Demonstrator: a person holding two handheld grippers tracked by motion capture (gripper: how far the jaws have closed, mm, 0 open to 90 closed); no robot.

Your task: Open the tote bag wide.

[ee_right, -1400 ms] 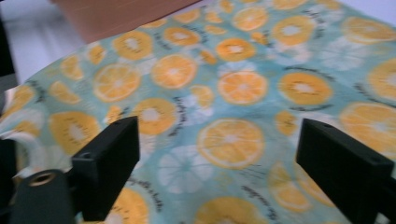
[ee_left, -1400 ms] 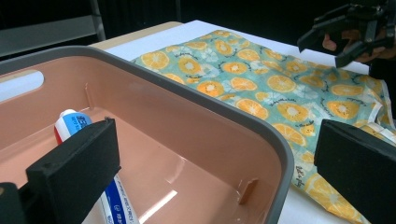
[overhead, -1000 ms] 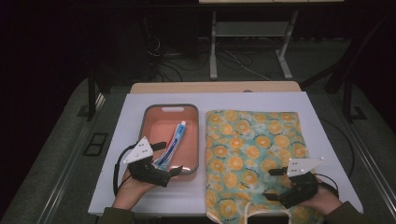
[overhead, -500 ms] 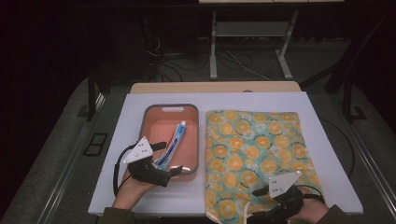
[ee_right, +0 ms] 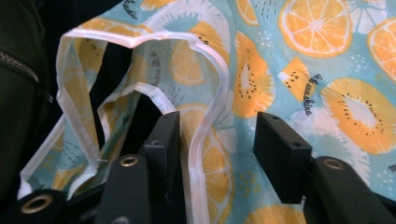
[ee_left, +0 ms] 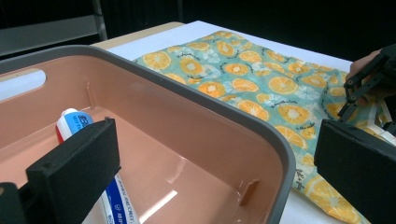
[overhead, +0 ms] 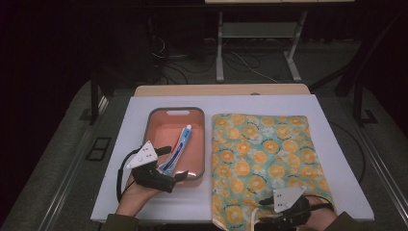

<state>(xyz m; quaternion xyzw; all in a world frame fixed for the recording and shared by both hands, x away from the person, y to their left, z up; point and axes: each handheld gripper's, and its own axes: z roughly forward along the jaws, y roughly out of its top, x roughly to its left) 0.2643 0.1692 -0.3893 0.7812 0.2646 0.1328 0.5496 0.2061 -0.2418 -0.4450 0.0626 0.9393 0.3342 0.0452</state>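
High view: the white worktop [overhead: 120,192] is seen carrying the citrus-print bag [overhead: 262,154], which is laid flat across its right half with the long axis running from 12 to 6 o'clock and its mouth and handles at the 6 o'clock end, at the person's edge. At 9 o'clock of the bag, just beside it, the pink tray [overhead: 155,126] is set, and a toothpaste tube [overhead: 179,144] is lain in it, cap toward 12 o'clock.

The right tongs [overhead: 269,216] are held at the bag's near edge, so this hand is by far the nearer to the handles; the left tongs [overhead: 175,171] are parked at the tray's near rim, well apart from the bag.

In the right gripper view, the white-edged handle loop [ee_right: 205,93] is seen rising between the jaws of the right tongs [ee_right: 217,154], toward 12 o'clock from them. The jaws have just been closing and are half drawn in, yet a gap is kept on either side of the strap, so nothing is pinched so far. A further squeeze is judged to be what the next move calls for.

In the left gripper view, the left tongs [ee_left: 219,168] are spread wide astride the tray's wall, holding nothing.
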